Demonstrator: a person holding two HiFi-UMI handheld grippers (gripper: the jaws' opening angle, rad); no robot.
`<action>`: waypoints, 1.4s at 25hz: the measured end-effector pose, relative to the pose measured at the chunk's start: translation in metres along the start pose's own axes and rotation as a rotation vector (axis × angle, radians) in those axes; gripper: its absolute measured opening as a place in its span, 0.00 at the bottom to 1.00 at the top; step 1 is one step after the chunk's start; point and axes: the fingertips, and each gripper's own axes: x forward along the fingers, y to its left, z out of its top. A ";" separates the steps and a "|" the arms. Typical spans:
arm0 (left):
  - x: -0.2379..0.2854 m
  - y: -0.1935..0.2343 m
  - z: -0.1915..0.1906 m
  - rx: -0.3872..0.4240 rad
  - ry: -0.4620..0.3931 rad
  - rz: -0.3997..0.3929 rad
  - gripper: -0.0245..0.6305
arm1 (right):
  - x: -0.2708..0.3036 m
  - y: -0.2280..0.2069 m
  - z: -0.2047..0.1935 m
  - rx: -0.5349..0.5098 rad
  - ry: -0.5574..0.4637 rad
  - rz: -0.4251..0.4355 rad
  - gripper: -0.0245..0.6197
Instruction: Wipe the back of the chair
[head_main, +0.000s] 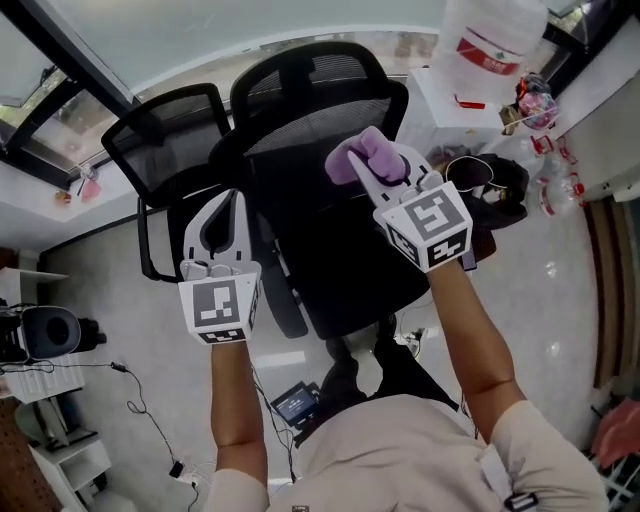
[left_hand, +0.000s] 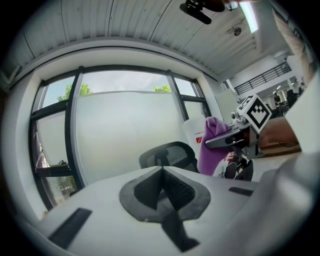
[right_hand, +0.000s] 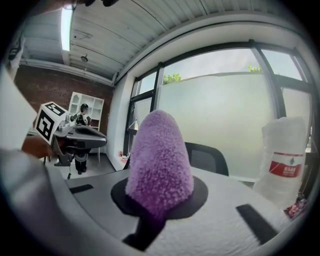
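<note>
A black mesh office chair (head_main: 318, 130) stands under me in the head view, its backrest toward the window. My right gripper (head_main: 376, 166) hovers over the upper right of the backrest, shut on a fuzzy purple cloth (head_main: 351, 157). In the right gripper view the cloth (right_hand: 160, 160) sticks up between the jaws and hides the tips. My left gripper (head_main: 226, 208) is held over the chair's left side, shut with nothing in it. In the left gripper view its dark pads (left_hand: 176, 187) meet, and the right gripper (left_hand: 239, 136) with the cloth (left_hand: 212, 146) shows to the right.
A second black mesh chair (head_main: 168, 140) stands close on the left. A big water bottle (head_main: 492, 40) sits on a white stand at the back right, with a black bag (head_main: 492, 186) below it. Cables and a small device (head_main: 298, 404) lie on the floor by my feet.
</note>
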 end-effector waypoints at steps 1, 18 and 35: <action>0.005 0.002 -0.011 0.003 0.007 0.013 0.05 | 0.014 0.001 -0.008 -0.004 0.004 0.014 0.07; 0.062 0.026 -0.162 -0.053 0.130 0.176 0.05 | 0.232 0.096 -0.129 -0.183 0.035 0.246 0.08; 0.099 0.022 -0.184 -0.109 0.177 0.226 0.05 | 0.250 0.006 -0.188 -0.184 0.148 0.120 0.08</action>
